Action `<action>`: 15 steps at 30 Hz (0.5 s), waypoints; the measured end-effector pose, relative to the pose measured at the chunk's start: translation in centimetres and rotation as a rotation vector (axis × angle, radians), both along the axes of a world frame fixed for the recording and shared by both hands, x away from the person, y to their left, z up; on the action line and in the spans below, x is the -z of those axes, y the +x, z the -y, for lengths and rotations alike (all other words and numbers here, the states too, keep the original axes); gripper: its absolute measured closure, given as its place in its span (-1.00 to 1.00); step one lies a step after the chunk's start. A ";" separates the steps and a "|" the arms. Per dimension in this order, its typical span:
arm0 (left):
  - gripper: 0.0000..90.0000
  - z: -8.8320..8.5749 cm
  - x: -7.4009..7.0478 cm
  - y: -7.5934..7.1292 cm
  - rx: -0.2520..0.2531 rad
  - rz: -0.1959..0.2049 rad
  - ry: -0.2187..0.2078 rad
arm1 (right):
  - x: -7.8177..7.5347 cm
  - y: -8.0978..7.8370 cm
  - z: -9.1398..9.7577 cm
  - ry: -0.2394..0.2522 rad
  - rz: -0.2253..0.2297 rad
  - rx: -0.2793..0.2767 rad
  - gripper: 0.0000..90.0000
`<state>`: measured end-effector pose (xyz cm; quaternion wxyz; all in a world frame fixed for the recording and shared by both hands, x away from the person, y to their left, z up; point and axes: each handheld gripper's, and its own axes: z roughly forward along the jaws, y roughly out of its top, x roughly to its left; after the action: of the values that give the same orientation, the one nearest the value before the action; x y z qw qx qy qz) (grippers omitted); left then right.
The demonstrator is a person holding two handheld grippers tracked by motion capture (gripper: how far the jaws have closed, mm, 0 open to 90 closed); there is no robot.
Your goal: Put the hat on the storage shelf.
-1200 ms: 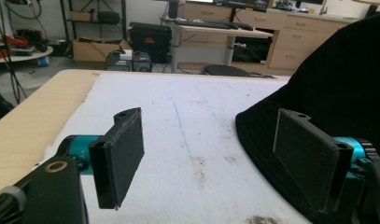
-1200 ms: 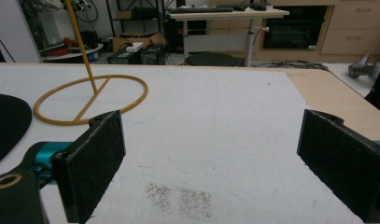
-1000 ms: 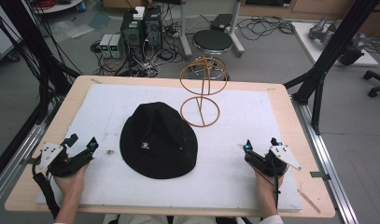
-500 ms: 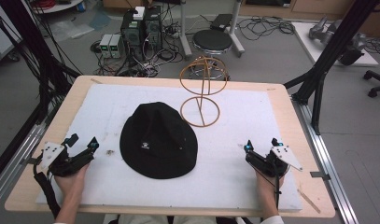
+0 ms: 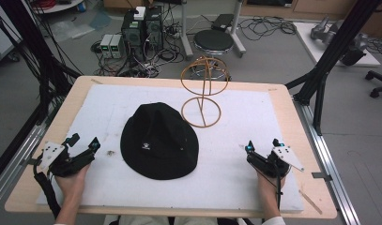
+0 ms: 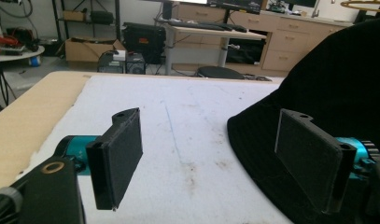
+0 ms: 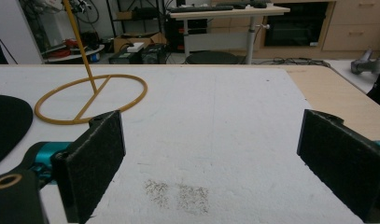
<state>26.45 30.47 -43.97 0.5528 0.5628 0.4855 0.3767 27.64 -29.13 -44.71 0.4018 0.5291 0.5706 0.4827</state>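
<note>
A black bucket hat (image 5: 159,140) lies brim-down on the white mat (image 5: 245,117), a small white logo on its near side. Behind it to the right stands a gold wire hat stand (image 5: 203,91) with a ring base and a hoop top. My left gripper (image 5: 84,141) rests open at the mat's near left, a short way from the hat's brim; in the left gripper view the hat (image 6: 337,107) lies behind the right jaw. My right gripper (image 5: 263,146) rests open at the near right with nothing between its jaws; ahead of it to the left are the stand's base (image 7: 92,99) and the hat's brim edge (image 7: 8,126).
The mat covers a wooden table (image 5: 34,173) set in a black frame (image 5: 336,47). Beyond the far edge stand a stool (image 5: 216,41), computer boxes (image 5: 141,26) and loose cables on the floor. Bare mat lies between the hat and my right gripper.
</note>
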 end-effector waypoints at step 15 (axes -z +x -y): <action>-0.49 0.1 -0.5 0.0 0.036 0.007 -0.028 | 0.0 0.0 0.0 0.009 -0.003 0.003 -0.85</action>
<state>26.41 30.34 -43.42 0.5690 0.5623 0.4785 0.3621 27.60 -29.12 -44.69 0.3994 0.5325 0.5684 0.4837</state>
